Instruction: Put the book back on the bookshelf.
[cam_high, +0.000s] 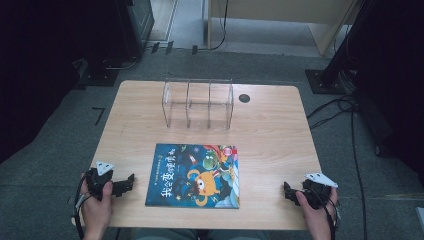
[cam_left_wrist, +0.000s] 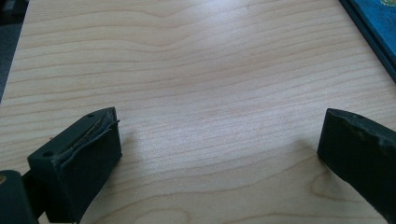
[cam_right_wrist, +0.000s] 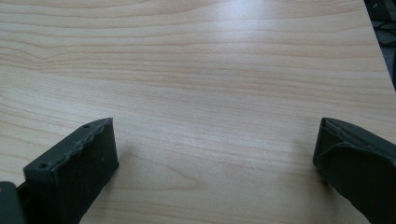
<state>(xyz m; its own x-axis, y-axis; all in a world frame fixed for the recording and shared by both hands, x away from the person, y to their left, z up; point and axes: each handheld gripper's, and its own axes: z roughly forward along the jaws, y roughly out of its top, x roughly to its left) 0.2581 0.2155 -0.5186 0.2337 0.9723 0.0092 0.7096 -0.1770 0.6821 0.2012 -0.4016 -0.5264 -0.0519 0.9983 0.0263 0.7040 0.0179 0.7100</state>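
Table (cam_high: 270, 125): pale wood; carries everything below
Book (cam_high: 195, 175): blue picture cover, lying flat near the front edge, between the two grippers
Rack (cam_high: 198, 104): clear plastic, three compartments, behind the book; nothing inside
Left gripper (cam_high: 131, 181): jaws wide, on bare wood left of the book
Right gripper (cam_high: 286, 189): jaws wide, holding nothing
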